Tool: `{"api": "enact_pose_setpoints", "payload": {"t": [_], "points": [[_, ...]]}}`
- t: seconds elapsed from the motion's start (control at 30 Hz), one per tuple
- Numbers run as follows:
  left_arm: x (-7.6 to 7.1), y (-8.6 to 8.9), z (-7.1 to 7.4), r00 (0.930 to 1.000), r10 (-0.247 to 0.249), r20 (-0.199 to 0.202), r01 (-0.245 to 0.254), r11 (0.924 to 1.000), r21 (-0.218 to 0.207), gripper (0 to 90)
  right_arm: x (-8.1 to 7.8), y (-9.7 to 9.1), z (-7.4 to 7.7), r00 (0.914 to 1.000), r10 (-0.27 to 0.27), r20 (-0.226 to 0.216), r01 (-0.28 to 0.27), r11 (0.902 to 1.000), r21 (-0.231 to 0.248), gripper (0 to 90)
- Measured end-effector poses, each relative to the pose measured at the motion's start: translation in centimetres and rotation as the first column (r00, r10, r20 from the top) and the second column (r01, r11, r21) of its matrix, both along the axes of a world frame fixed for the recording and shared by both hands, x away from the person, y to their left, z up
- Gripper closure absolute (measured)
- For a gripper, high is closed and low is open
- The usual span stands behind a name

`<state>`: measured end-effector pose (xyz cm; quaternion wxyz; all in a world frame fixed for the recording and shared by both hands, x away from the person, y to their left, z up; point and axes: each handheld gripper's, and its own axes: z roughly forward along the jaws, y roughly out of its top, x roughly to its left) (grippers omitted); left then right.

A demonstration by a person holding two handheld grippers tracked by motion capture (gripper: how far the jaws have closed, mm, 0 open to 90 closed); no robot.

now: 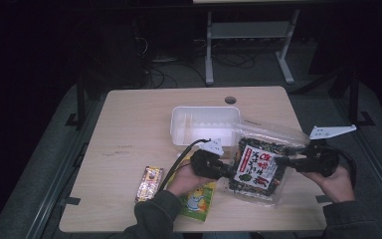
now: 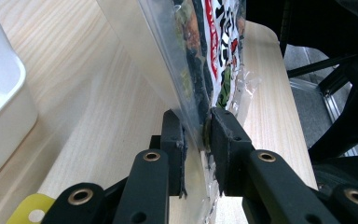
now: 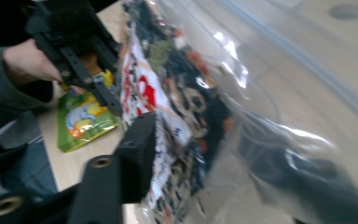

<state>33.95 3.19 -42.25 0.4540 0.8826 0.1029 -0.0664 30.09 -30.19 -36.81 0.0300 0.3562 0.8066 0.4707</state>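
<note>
One white tub [image 1: 205, 124], three snack packets: dark [image 1: 256, 167], green-yellow [image 1: 199, 199], red-yellow [image 1: 149, 182].

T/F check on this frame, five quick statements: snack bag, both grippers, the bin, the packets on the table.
1. The left gripper is shut on the edge of the clear snack bag. True.
2. The white plastic bin holds the snack bag. False: the bag is held up in front of the bin, and no item shows inside it.
3. The right gripper meets the bag from the side opposite the left one. True.
4. The green and yellow packet is clamped in the right gripper. False: it lies on the table under the left hand.
5. A narrow red and yellow packet lies left of the green one. True.
</note>
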Motion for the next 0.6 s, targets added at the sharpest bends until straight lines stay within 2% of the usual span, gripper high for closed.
{"api": "enact_pose_setpoints", "payload": {"t": [0.1, 0.17, 0.2, 0.23, 0.43, 0.47, 0.5, 0.6], "points": [[0.0, 0.0, 0.0, 1.0, -0.003, 0.0, 0.003, 1.0, -0.003, 75.4, 0.0, 0.0, 0.1, 0.9997, 0.025, 0.004, -0.025, 0.9995, 0.019, 59.4], [-0.1, 0.0, 0.0, 1.0, -0.003, 0.01, 0.003, 1.0, 0.002, 74.9, 0.0, -0.3, 0.3, 0.9979, 0.064, -0.01, -0.064, 0.9963, 0.058, 66.9], [-0.1, 0.0, 0.0, 1.0, -0.003, 0.01, 0.003, 1.0, 0.002, 74.8, 0.0, -0.3, 0.3, 0.9979, 0.064, -0.01, -0.064, 0.9963, 0.058, 66.9], [-0.1, 0.0, 0.1, 0.9998, 0.006, 0.017, -0.006, 1.0, -0.001, 73.4, -0.2, -0.5, 0.5, 0.9952, 0.095, -0.024, -0.092, 0.9917, 0.09, 70.4], [-0.2, 0.1, 0.2, 0.9995, 0.021, 0.025, -0.021, 0.9998, 0.007, 66.4, -0.7, -0.5, 1.2, 0.9883, 0.149, -0.034, -0.144, 0.9822, 0.121, 75.3], [-0.3, 0.2, 0.2, 0.9994, 0.022, 0.028, -0.023, 0.9997, 0.008, 65.4, -0.8, -0.4, 1.3, 0.9872, 0.156, -0.031, -0.152, 0.9811, 0.12, 75.6], [-0.3, 0.3, 0.3, 0.9988, 0.032, 0.037, -0.032, 0.9994, 0.011, 59.7, -1.0, -0.3, 1.6, 0.9868, 0.159, -0.029, -0.155, 0.9811, 0.115, 75.8], [-0.4, 0.7, 0.6, 0.9973, 0.056, 0.048, -0.056, 0.9984, 0.009, 55.9, -1.2, -0.3, 1.9, 0.987, 0.159, -0.023, -0.156, 0.982, 0.107, 75.9]]}}
